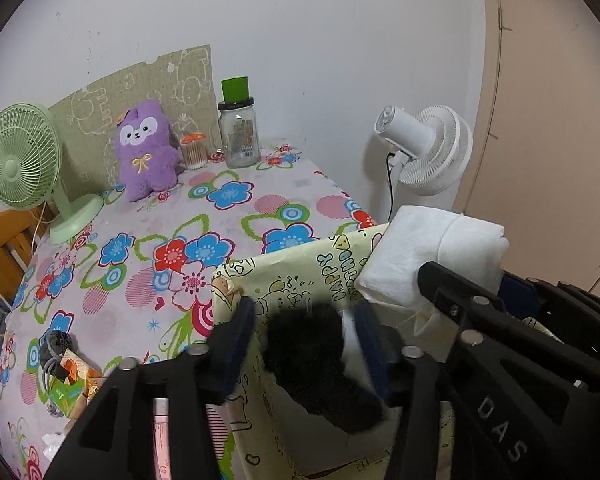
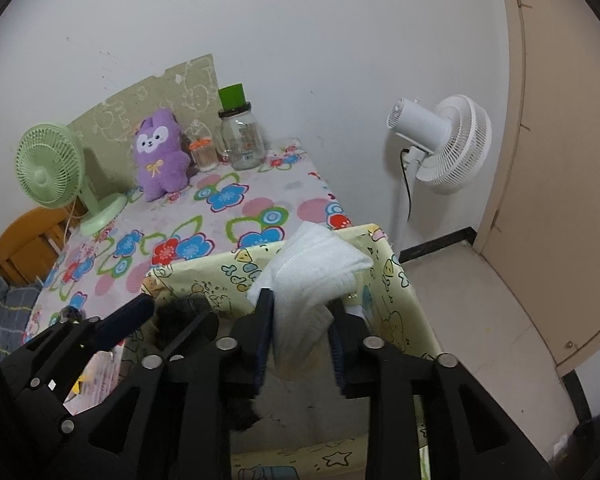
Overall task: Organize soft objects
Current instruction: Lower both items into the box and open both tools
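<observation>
While both grippers hang over a yellow cartoon-print box, the left gripper stands open around a black furry item, and the right gripper stands loose around a folded white cloth above the box.

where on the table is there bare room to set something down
The flowered tablecloth is bare between the purple plush, green fan and yellow box. Crowded: the back wall by the glass jar, and the near left corner clutter.
</observation>
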Motion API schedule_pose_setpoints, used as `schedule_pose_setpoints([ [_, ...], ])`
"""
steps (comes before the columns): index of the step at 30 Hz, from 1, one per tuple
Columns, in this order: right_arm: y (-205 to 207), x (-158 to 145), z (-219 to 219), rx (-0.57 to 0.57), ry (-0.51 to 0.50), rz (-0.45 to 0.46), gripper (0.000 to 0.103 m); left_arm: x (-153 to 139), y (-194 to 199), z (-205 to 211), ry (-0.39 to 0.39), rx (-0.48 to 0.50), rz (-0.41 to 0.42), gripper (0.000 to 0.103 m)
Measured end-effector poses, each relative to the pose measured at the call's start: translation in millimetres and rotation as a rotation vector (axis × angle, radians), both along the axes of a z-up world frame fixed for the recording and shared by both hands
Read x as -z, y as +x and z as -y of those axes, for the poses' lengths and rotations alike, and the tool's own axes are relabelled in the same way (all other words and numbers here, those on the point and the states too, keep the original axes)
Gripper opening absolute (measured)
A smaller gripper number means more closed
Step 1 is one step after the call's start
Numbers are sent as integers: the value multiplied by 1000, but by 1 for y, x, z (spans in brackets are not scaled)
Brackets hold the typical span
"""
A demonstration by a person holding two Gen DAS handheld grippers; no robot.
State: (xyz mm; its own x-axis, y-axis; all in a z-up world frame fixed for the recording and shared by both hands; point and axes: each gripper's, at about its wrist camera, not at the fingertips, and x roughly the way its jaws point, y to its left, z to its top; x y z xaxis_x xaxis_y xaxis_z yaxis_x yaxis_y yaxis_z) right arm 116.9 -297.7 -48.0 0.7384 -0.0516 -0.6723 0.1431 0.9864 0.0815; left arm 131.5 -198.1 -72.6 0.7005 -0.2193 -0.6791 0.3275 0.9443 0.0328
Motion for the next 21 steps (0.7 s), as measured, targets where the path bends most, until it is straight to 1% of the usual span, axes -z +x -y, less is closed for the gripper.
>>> schedule_pose_setpoints([
  [2, 0, 1, 0, -4, 7, -1, 54, 0, -1, 1, 5, 1, 5, 68],
  [3, -1, 0, 0, 3, 4, 2, 56, 0, -2, 2, 9, 0, 8, 73],
  [4, -1, -1, 0, 2, 4, 5, 65, -1, -2, 1, 3, 5, 7, 77],
  [5, -2, -1, 0, 0, 10, 7, 73, -2, -2, 0, -4, 7, 7, 85],
  [9, -7, -4, 1, 16, 17, 22, 79, -8, -8, 0, 1, 11, 26, 96],
  [11, -9, -6, -1, 21, 9, 25, 81, -10, -10, -1, 1, 13, 31, 99],
  [17, -21, -15, -8, 24, 1, 48, 85, -19, -21, -8, -7, 4, 50, 102],
  [21, -30, -23, -14, 19, -4, 66, 86, -26, -29, -15, -15, 3, 66, 103],
])
